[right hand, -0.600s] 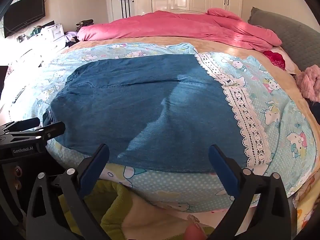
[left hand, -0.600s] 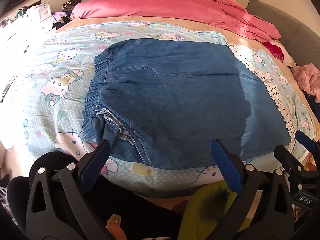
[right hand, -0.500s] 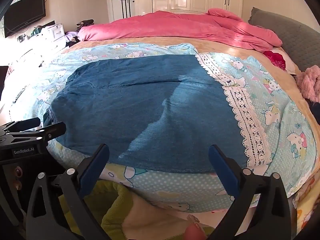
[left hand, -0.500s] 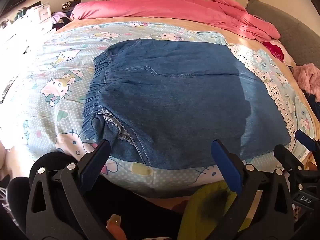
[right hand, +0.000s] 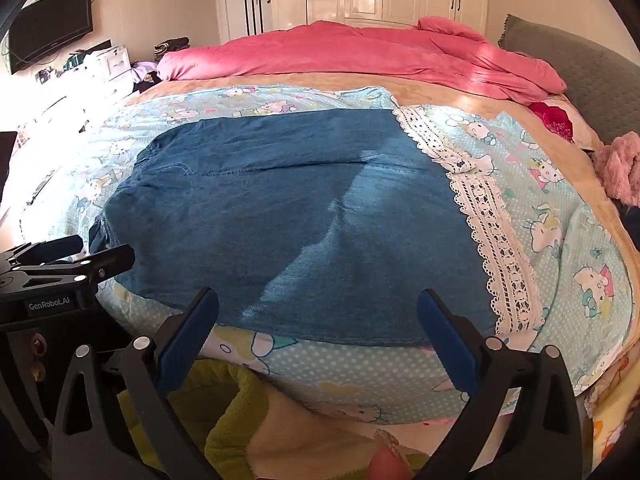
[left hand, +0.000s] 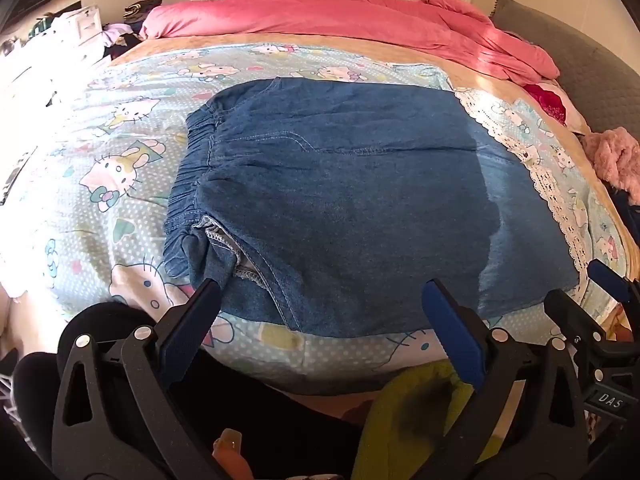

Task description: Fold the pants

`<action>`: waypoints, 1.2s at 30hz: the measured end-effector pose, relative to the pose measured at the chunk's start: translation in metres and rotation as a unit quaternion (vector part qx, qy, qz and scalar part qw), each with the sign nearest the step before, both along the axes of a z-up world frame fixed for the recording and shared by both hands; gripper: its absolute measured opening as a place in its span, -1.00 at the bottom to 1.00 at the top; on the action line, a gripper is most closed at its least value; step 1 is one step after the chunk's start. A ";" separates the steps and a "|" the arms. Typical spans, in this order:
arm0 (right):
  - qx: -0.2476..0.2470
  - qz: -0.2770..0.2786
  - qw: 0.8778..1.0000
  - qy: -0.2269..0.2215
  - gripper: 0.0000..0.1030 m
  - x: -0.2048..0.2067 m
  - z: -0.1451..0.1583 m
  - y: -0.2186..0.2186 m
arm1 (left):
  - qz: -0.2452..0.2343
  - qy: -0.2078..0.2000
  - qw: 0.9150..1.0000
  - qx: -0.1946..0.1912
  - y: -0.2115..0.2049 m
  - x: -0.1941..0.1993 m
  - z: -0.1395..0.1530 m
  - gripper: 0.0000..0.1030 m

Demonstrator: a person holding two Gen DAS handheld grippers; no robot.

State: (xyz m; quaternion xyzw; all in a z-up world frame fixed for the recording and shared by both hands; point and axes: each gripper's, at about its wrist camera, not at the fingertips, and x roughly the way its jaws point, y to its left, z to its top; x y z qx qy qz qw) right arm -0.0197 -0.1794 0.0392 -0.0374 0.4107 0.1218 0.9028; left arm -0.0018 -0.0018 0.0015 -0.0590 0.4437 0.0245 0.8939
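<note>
**Two grippers hovering open, denim lying folded on the bed**

Left wrist view: the left gripper (left hand: 320, 312) is hanging with jaws wide apart, gripping nothing, just short of the pants (left hand: 340, 200), which are lying flat on the cartoon-print sheet (left hand: 120, 168), elastic waistband to the left.

Right wrist view: the right gripper (right hand: 318, 320) is likewise spread and empty, near the pants' (right hand: 280, 216) front edge, probably readying a further fold. No containers are showing.
</note>
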 end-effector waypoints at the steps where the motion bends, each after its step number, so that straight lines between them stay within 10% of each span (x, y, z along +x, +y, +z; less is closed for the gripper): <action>1: 0.000 0.000 1.000 -0.001 0.92 0.000 0.000 0.000 | 0.000 0.000 1.000 0.000 0.000 0.000 0.000 0.84; 36: -0.003 0.002 1.000 0.001 0.92 -0.001 -0.001 0.001 | -0.001 -0.004 1.000 0.004 -0.001 -0.002 0.006 0.84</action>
